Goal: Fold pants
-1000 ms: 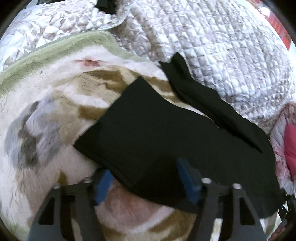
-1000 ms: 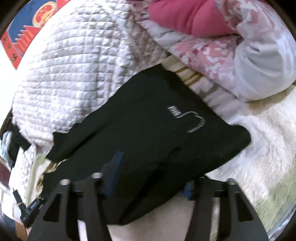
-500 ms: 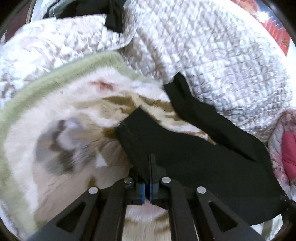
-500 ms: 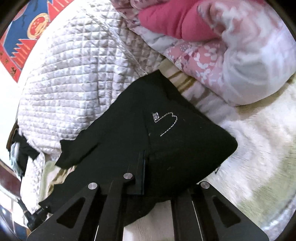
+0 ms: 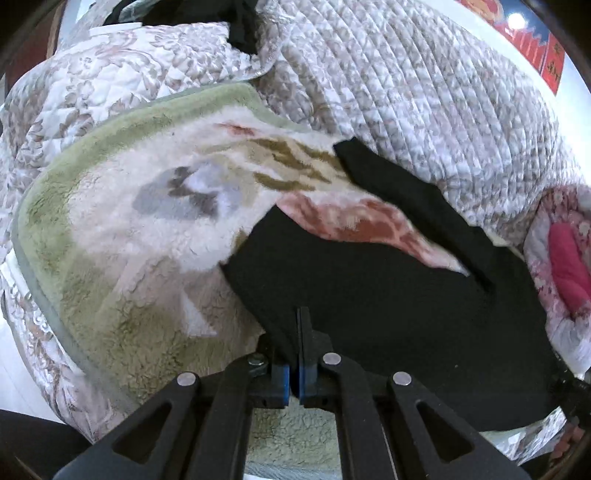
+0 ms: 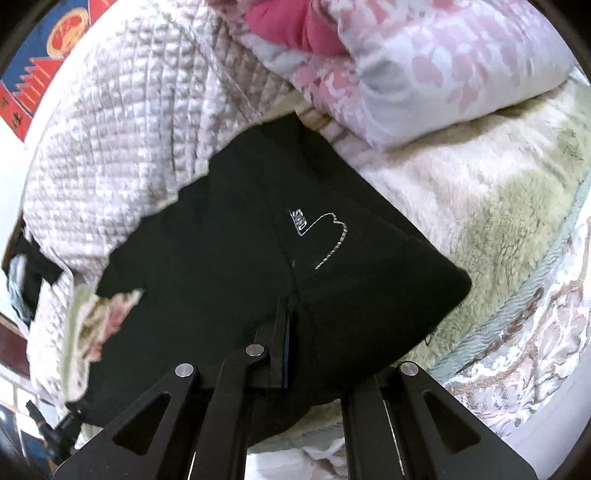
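Note:
Black pants [image 5: 369, 288] lie on a fluffy patterned blanket [image 5: 129, 229] on a bed. One leg [image 5: 413, 199] stretches away to the upper left. My left gripper [image 5: 298, 325] is shut on the near edge of the pants and lifts it off the blanket. In the right wrist view the pants [image 6: 229, 240] show a white stitched logo [image 6: 325, 236]. My right gripper [image 6: 290, 314] is shut on the pants fabric near the middle seam; its right finger is hidden under the cloth.
A quilted grey-white bedspread [image 5: 424, 85] is bunched behind the pants. A pink floral duvet [image 6: 424, 66] with a red lining [image 6: 291, 26] lies to the right. The blanket's green border [image 6: 532, 206] runs near the bed edge.
Both grippers went from open around the pants edge to shut on it. The pants have since been lifted and pulled toward me, and more of the blanket shows between the legs.

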### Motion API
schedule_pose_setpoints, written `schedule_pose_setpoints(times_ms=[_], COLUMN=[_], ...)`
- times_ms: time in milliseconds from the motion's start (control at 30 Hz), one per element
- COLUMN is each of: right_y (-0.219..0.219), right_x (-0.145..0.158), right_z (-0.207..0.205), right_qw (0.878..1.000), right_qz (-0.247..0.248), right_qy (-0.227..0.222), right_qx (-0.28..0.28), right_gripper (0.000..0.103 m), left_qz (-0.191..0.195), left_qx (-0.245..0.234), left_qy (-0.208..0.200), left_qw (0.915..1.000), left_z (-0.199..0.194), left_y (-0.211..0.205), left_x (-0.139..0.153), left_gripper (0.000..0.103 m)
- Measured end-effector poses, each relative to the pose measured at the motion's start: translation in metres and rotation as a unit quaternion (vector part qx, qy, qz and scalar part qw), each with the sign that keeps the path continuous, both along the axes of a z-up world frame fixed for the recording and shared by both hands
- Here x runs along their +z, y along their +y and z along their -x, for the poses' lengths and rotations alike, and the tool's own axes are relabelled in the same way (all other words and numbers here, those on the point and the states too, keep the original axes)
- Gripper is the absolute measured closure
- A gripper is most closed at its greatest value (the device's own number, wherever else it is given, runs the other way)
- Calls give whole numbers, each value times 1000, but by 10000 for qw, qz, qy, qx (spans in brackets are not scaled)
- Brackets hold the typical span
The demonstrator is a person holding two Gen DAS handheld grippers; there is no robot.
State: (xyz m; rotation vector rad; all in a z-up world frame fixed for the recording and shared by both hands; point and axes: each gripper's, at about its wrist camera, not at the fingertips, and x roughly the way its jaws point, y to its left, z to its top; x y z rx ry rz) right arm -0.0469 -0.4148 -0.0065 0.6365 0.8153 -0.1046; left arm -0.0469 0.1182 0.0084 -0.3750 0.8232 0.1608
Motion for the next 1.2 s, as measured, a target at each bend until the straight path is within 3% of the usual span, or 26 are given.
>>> schedule_pose_setpoints(times_ms=[100, 167, 233, 333, 433, 500, 633, 700, 767, 833, 1067, 1133, 1200], right_y=[-2, -4, -9, -5, 18, 41, 88, 107, 105, 102, 102, 99, 92], right_x=[7, 16, 26, 48, 61, 62, 42, 23, -3, -11, 5, 11, 9], right_z=[11, 25, 41, 58, 53, 43, 21, 8, -3, 0, -5, -12, -20], right_qw=[9999, 9993, 9974, 9886, 9832, 9794, 9717, 9610, 9610, 9631, 9648, 9631, 9608], right_qz=[-41, 165, 325, 1080, 1582, 1876, 2116, 2459, 2424, 2338, 2258, 2370, 2558], right_qy=[-101, -129, -259, -480, -683, -727, -677, -394, 255, 258, 30, -29, 186], right_qx=[-74, -319, -585, -930, -599, -189, 803, 1206, 1309, 1311, 1346, 1272, 1052], right_gripper=[87, 65, 59, 58, 58, 58, 58, 58, 58, 61, 60, 60, 59], left_qz=[98, -64, -122, -411, -489, -395, -340, -387, -518, -581, -834, -952, -1214], left_qx=[35, 240, 465, 780, 561, 104, -927, -1381, -1675, -1734, -1690, -1597, -1330], left_qy=[134, 68, 1, -133, -346, -469, -419, -274, 30, 191, 222, 277, 471], left_qw=[9999, 9997, 9988, 9960, 9966, 9981, 9942, 9893, 9845, 9830, 9818, 9822, 9825], left_z=[1, 7, 13, 20, 19, 14, 1, -7, -14, -16, -24, -36, -52], left_y=[4, 7, 16, 22, 8, -11, -60, -84, -100, -102, -103, -97, -84], left_x=[-4, 3, 8, 21, 35, 40, 34, 22, 5, -6, 2, 4, -4], left_gripper=[96, 94, 91, 90, 85, 72, 72, 72, 72, 72, 71, 66, 56])
